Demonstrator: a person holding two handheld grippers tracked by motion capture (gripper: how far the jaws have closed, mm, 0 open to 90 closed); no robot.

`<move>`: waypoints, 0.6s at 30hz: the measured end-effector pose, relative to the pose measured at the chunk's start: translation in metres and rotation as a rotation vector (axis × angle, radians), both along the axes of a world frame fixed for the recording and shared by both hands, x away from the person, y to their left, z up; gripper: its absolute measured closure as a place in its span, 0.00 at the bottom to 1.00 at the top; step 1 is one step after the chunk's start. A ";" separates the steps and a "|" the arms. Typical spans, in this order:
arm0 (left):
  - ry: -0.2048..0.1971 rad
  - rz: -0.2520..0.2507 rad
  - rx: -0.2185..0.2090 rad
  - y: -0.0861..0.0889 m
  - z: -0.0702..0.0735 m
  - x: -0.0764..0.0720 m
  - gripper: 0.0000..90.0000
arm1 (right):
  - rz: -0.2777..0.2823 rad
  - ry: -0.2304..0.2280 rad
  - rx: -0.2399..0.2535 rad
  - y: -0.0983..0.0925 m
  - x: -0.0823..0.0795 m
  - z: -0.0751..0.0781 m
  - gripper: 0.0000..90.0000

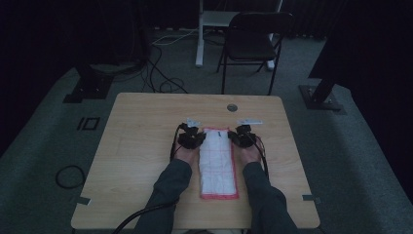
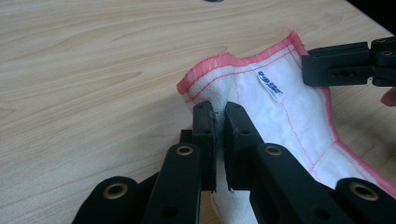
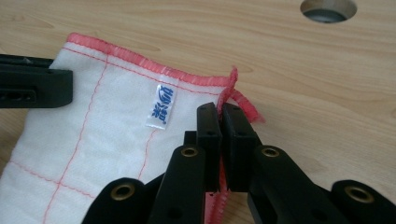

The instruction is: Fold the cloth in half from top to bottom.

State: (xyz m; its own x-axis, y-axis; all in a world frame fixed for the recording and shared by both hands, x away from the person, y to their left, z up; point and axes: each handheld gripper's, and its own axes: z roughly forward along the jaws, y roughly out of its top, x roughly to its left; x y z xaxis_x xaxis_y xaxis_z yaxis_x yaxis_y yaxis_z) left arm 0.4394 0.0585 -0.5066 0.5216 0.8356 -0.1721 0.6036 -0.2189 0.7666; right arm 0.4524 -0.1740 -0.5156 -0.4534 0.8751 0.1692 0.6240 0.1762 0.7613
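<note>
On my left, the left hand-held gripper has its jaws pinched tight on the far left corner of the white folded cloth with red stitched edging; in the left gripper view the fabric is bunched up between the pads. The cloth lies lengthwise in the middle of the light wooden surface, its small white label with blue print near the far edge. On my right, the right hand-held gripper is clamped on the far right corner, the red hem curling out above its jaws.

label print too small to read
</note>
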 end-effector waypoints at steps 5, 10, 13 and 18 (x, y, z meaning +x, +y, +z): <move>-0.024 -0.016 -0.014 0.003 0.008 -0.005 0.95 | 0.012 -0.043 0.003 -0.002 -0.006 0.008 0.97; -0.042 -0.020 -0.063 0.009 0.013 -0.015 0.95 | 0.032 -0.083 0.013 -0.003 -0.016 0.018 0.97; -0.052 -0.030 -0.062 0.011 0.012 -0.021 0.95 | 0.048 -0.097 0.011 -0.004 -0.024 0.020 0.97; -0.064 -0.041 -0.067 0.015 0.013 -0.029 0.95 | 0.070 -0.118 0.009 -0.004 -0.036 0.021 0.97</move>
State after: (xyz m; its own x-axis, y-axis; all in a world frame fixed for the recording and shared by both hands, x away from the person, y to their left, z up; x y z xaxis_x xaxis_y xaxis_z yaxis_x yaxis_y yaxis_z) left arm 0.4104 0.0735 -0.4940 0.5672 0.8009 -0.1921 0.5447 -0.1898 0.8169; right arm 0.4166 -0.1776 -0.4944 -0.5304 0.8394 0.1186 0.5163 0.2089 0.8306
